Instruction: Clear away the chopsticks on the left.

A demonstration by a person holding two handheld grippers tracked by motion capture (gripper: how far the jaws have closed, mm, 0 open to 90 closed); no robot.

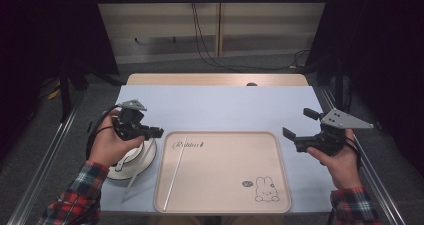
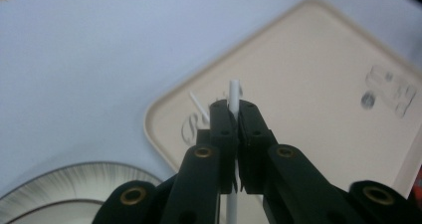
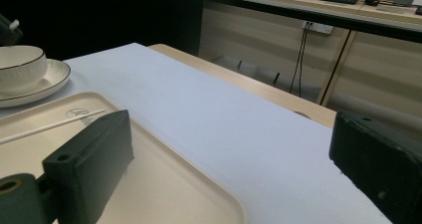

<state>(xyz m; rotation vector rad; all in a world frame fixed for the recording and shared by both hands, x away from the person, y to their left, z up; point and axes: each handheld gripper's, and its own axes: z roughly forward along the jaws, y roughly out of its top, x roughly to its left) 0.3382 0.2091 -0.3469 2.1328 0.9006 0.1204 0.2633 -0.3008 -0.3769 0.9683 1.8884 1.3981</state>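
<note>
A thin white chopstick (image 1: 135, 177) slants over the white plate (image 1: 118, 174) at the left, pinched near its upper end by my left gripper (image 1: 158, 132). In the left gripper view the jaws are shut on this chopstick (image 2: 234, 90), whose tip pokes out past my left gripper (image 2: 234, 108). A second white chopstick (image 1: 176, 170) lies along the left side of the beige tray (image 1: 225, 175). My right gripper (image 1: 299, 123) hovers past the tray's right edge, open with nothing between its jaws. The right gripper view shows my right gripper (image 3: 234, 149) spread wide over the tray (image 3: 164, 184).
A white bowl (image 3: 20, 67) stands on the plate (image 3: 52, 79), left of the tray. The tray bears a printed rabbit (image 1: 266, 189) near its front right corner. A light blue mat (image 1: 215, 107) covers the table. Metal rails run along both sides.
</note>
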